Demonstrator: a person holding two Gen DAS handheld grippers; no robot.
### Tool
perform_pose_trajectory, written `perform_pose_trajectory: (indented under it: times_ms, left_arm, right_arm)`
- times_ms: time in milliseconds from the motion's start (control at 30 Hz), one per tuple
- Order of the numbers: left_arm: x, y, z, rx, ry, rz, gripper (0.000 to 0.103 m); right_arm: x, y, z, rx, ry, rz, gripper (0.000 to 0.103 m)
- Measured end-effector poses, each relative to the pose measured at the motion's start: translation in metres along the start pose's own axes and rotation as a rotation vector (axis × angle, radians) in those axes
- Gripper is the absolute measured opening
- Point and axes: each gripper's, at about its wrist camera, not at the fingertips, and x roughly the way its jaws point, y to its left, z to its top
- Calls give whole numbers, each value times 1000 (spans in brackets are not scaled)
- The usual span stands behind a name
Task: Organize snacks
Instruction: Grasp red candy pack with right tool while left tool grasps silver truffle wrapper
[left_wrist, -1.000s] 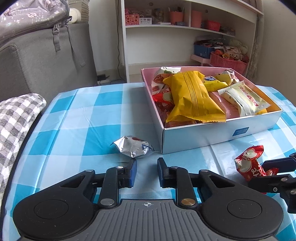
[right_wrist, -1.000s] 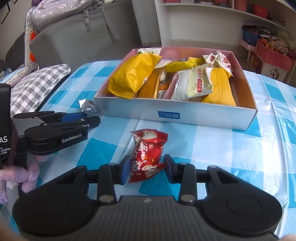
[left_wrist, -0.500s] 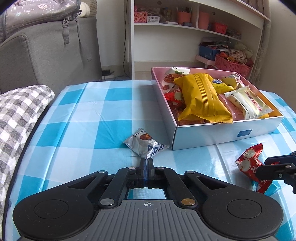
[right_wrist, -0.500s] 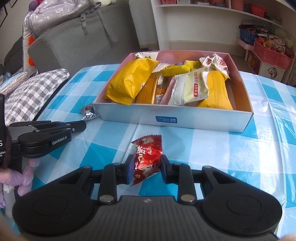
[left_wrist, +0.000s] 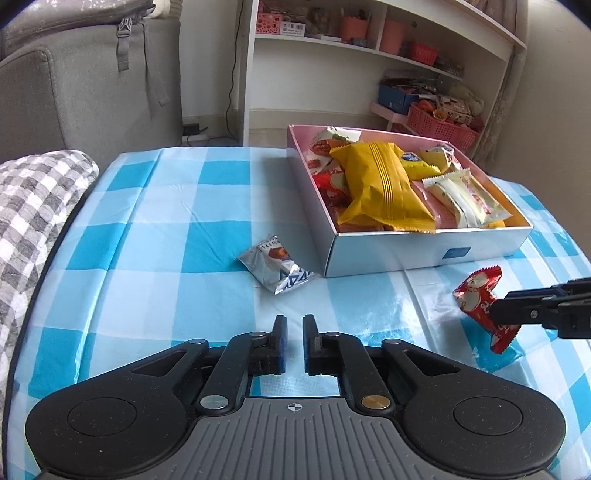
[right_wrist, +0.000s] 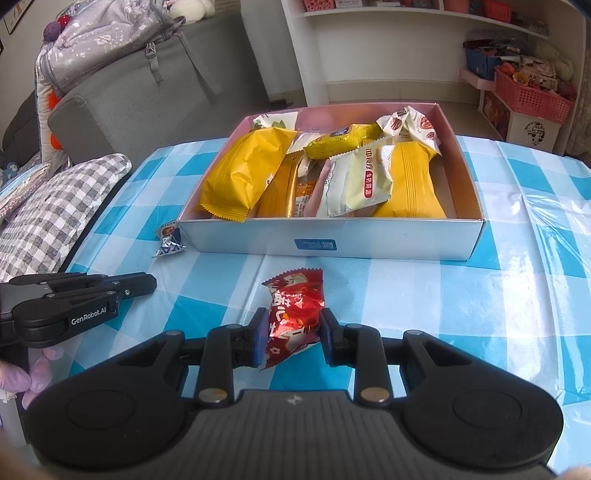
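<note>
My right gripper (right_wrist: 292, 315) is shut on a red snack packet (right_wrist: 295, 302), which rests just in front of the white box (right_wrist: 332, 240) holding several yellow and white snack packs. In the left wrist view the same red packet (left_wrist: 476, 295) sits at the right with the right gripper (left_wrist: 517, 314) on it. A small silver packet (left_wrist: 275, 266) lies on the blue checked cloth beside the box's near left corner (left_wrist: 424, 251). My left gripper (left_wrist: 293, 321) hovers short of the silver packet, its jaws opening by a narrow gap with nothing between them.
A grey checked cushion (left_wrist: 33, 206) lies along the table's left edge, with a grey sofa (left_wrist: 74, 88) behind it. A white shelf unit (left_wrist: 332, 74) and a pink basket (left_wrist: 439, 125) stand beyond the table. A gloved hand (right_wrist: 33, 373) holds the left gripper.
The right jaws closed onto the red packet. The left jaws shut fully, then parted slightly, and the left gripper drew back from the silver packet.
</note>
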Motion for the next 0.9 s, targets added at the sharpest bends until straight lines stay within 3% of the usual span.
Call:
perform_pose_trajectory:
  times_ms: [100, 333, 533, 633, 667, 767, 900]
  left_arm:
    - [-3, 0, 8, -47, -45, 12, 38]
    - [16, 4, 25, -182, -56, 88, 38]
    - [35, 1, 24, -178, -22, 159, 37]
    - [36, -2, 23, -157, -21, 198, 27]
    - [36, -2, 23, -148, -19, 211, 14]
    - [33, 1, 21, -150, -9, 222, 1]
    - [29, 8, 20, -166, -5, 228, 0]
  right_arm:
    - [1, -1, 1, 10, -1, 4, 26]
    - [1, -4, 2, 23, -3, 11, 26]
    - [3, -5, 2, 19, 6, 9, 26]
    - [4, -4, 1, 16, 9, 6, 26]
    - [4, -3, 1, 16, 9, 5, 26]
    - [4, -3, 2, 17, 6, 3, 26]
    - [2, -2, 3, 17, -1, 3, 26]
